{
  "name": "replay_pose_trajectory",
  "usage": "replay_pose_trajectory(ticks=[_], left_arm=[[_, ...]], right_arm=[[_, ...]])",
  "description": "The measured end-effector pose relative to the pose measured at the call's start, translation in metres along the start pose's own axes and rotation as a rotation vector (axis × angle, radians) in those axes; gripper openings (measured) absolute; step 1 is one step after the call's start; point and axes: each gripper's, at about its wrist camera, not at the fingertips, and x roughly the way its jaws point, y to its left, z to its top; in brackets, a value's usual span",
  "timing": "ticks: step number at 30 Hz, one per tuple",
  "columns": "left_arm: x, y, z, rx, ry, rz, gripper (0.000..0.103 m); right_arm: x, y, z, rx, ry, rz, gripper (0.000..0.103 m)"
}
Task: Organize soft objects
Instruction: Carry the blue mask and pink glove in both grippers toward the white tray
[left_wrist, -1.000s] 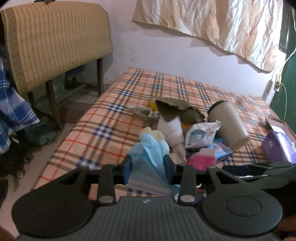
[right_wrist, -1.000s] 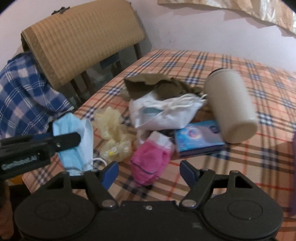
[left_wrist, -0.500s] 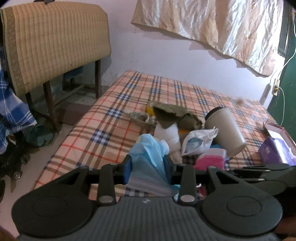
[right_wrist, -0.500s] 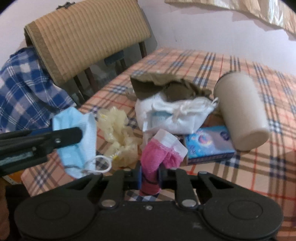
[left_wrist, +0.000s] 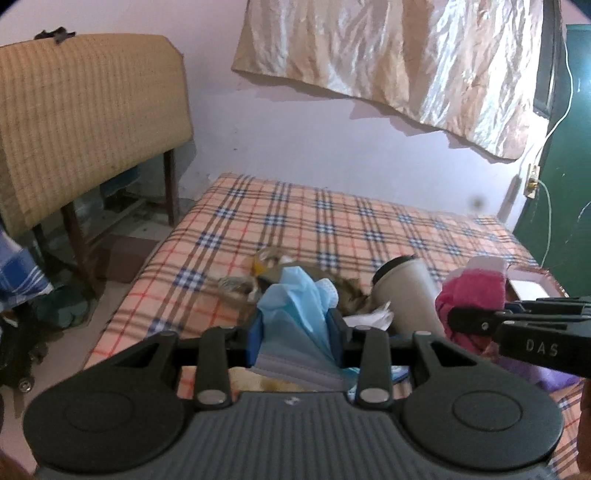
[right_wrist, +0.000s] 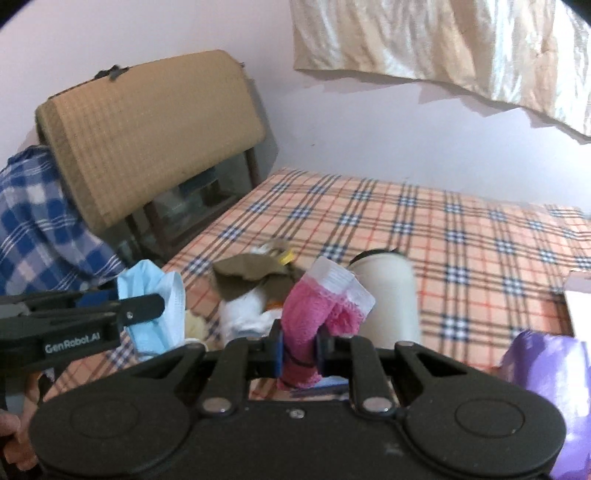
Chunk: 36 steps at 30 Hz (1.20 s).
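Observation:
My left gripper (left_wrist: 295, 334) is shut on a light blue face mask (left_wrist: 295, 302), held above the plaid bed (left_wrist: 295, 214). In the right wrist view the same mask (right_wrist: 159, 314) hangs from that gripper at the left. My right gripper (right_wrist: 300, 345) is shut on a pink sock with a white cuff (right_wrist: 317, 310), lifted off the bed. From the left wrist camera that sock (left_wrist: 471, 299) shows at the right, clamped in black fingers (left_wrist: 480, 319). Below lie an olive cloth (right_wrist: 247, 277) and white cloth (right_wrist: 240, 314).
A beige tumbler (right_wrist: 388, 295) lies on its side on the bed. A purple packet (right_wrist: 550, 365) and a white box (right_wrist: 580, 299) sit at the right. A woven chair back (right_wrist: 147, 129) and blue plaid cloth (right_wrist: 33, 229) stand left of the bed.
My right gripper closed on the pink sock and lifted it off the bed. The left gripper rose with the mask still in it.

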Motion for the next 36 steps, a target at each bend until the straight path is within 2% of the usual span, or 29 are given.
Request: replay_pose_trajectory(ticks=[10,36], left_arm=[[0.012,-0.025,0.021,0.036,0.000,-0.006,0.038],[0.020,-0.083,0.031,0.091,0.005,-0.057,0.038]], right_arm=[[-0.014,-0.018,0.023,-0.018,-0.006,-0.095,0.020],[-0.041,-0.066,0.027,0.044,-0.039,-0.155,0.020]])
